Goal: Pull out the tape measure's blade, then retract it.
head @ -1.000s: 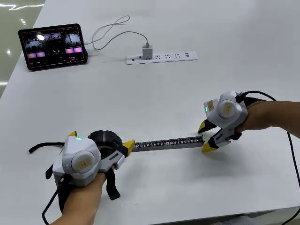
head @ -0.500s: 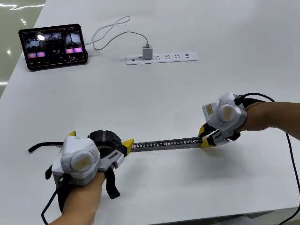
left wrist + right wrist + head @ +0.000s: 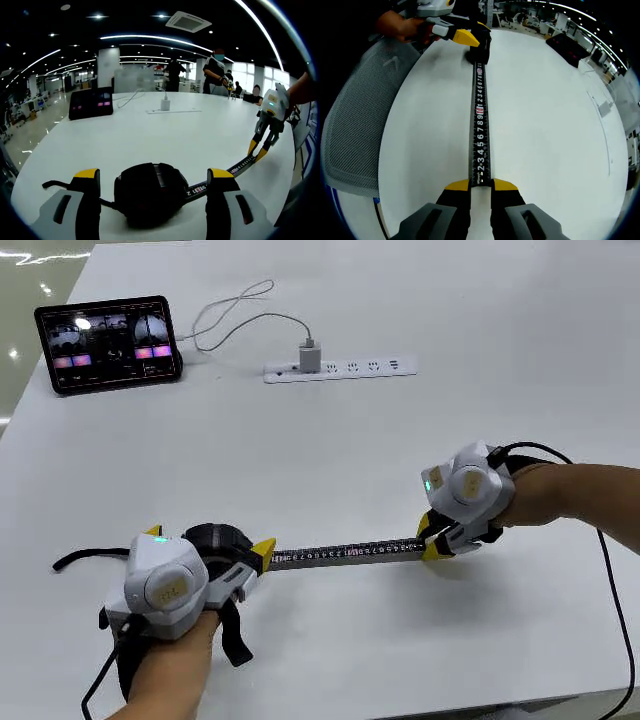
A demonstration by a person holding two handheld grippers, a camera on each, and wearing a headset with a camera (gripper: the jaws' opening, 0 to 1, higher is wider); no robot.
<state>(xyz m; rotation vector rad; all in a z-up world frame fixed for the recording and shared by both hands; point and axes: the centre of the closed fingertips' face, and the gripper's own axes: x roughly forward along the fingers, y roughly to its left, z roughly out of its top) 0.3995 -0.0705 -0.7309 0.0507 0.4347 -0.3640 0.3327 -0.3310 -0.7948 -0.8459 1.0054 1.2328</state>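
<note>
Where the white table (image 3: 400, 450) ends at its far left edge, a lit tablet (image 3: 108, 343) stands well clear of the work. Nearer the person, a black strap (image 3: 85, 559) trails left from the tape measure (image 3: 228, 538), whose black case lies on the table not far from the near edge. The left gripper (image 3: 210, 540) has its yellow-tipped jaws set wide, one on each side of the case. In the left gripper view a sliver of table seems to show beside each tip, so I cannot tell whether the pads press it. From the case the blade (image 3: 345, 555) runs out to the right, flat on the tabletop and roughly parallel to the near edge, numbers up. Beyond it, a broad bare stretch of table reaches to a white power strip (image 3: 340, 369) with a charger (image 3: 309, 358) plugged in. At the blade's end the right gripper (image 3: 430, 538) has its jaws pinched together on the tip, low at the surface. To its right, bare table runs out to the edge, crossed by a black cable (image 3: 612, 580).
</note>
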